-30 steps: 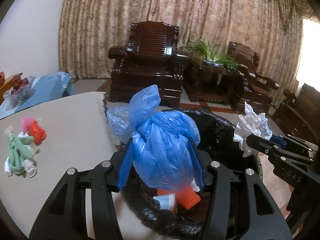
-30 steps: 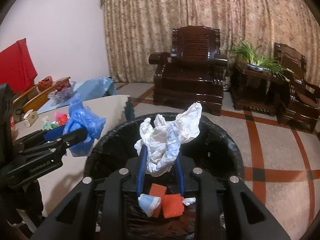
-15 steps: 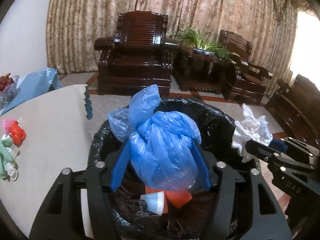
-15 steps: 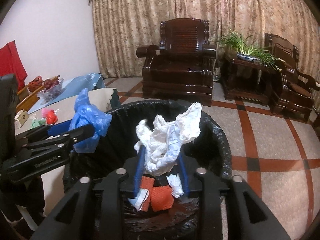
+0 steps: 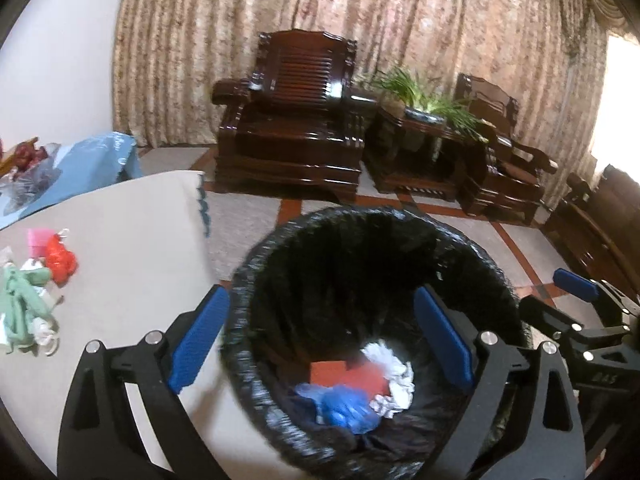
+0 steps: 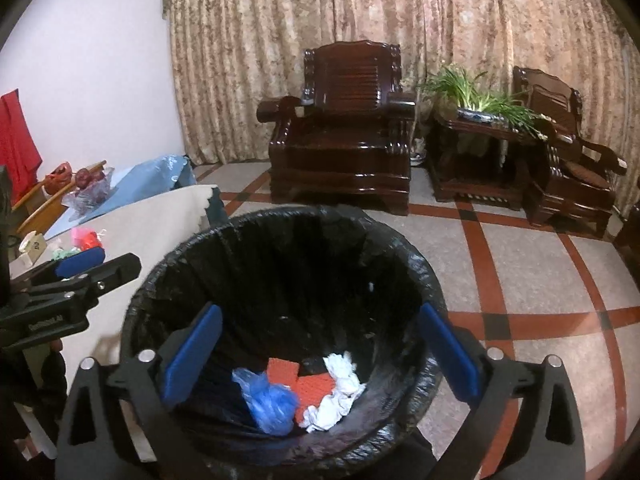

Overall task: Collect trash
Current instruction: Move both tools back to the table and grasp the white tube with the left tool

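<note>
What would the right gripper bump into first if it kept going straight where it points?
Probably the trash heap inside the black-lined bin: the right gripper, jaws opening and empty, aims near the orange mesh scraps and crumpled white paper. Depth is uncertain.

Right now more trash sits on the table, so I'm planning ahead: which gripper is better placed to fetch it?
Left. The left gripper, empty and opening, is beside the table where the green and red scraps lie.

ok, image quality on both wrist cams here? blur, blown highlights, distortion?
Left wrist: motion blur smears the bin rim and trash; window at right blown out. Right wrist: sharper, evenly lit, blue bag readable. Both: fisheye bends the floor lines, dark corner vignette.
</note>
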`<state>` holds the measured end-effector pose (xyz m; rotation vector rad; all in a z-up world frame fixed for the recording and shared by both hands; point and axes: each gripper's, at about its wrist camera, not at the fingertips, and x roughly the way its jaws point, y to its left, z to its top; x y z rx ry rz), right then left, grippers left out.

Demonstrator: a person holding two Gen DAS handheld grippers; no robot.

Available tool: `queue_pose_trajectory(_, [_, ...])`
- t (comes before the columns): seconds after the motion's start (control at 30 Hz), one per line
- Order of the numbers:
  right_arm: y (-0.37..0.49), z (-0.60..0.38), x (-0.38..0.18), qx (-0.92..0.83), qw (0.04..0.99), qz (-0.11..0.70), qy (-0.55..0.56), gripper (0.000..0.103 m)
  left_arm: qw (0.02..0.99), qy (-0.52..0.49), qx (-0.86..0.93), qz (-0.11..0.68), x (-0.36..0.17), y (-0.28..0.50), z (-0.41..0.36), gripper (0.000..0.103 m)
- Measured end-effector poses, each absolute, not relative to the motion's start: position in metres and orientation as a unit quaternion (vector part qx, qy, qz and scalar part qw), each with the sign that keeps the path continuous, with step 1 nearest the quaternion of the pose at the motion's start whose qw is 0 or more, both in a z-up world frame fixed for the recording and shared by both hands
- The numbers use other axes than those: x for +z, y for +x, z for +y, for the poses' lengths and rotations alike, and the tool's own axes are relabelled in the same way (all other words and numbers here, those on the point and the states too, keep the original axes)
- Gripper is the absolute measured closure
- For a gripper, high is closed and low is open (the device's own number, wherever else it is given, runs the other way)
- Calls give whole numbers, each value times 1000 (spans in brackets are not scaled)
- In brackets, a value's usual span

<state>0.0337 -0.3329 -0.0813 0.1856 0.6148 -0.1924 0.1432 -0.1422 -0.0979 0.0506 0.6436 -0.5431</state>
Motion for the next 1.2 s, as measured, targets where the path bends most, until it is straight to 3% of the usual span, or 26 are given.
queue_pose_trajectory(0.63, [92, -233, -66, 16, 958, 282, 59, 6, 953, 7, -116, 279, -66, 148, -8, 9])
queue_pose_trajectory(1.2, [153, -127, -75, 104, 953, 283, 30, 6, 958, -10, 31, 286, -81, 161, 135, 10])
